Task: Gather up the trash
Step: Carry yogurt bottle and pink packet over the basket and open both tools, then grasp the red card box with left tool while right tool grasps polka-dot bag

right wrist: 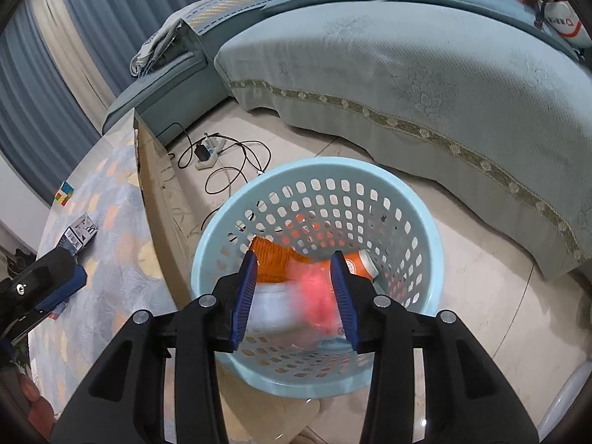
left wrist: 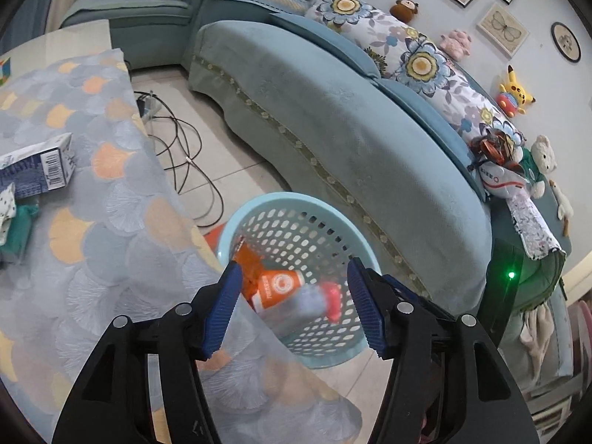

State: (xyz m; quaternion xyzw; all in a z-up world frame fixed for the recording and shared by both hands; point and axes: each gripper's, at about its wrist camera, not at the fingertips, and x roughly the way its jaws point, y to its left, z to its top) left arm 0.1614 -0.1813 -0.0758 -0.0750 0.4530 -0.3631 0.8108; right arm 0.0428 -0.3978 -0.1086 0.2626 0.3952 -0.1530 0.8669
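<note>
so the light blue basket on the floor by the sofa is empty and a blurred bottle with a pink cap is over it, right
Not quite: the basket is not empty. The right wrist view shows orange trash already lying in its bottom, and the left wrist view shows it too. The rest holds: the basket stands on the floor beside the sofa, and a blurred bottle with a pink cap is over it.

Even, soft indoor light, no hard shadows. Strong fisheye bending and dark vignette at corners. Motion blur on bottle (right wrist: 296, 307) inside basket (right wrist: 425, 222); sofa (left wrist: 333, 118) sharp.
</note>
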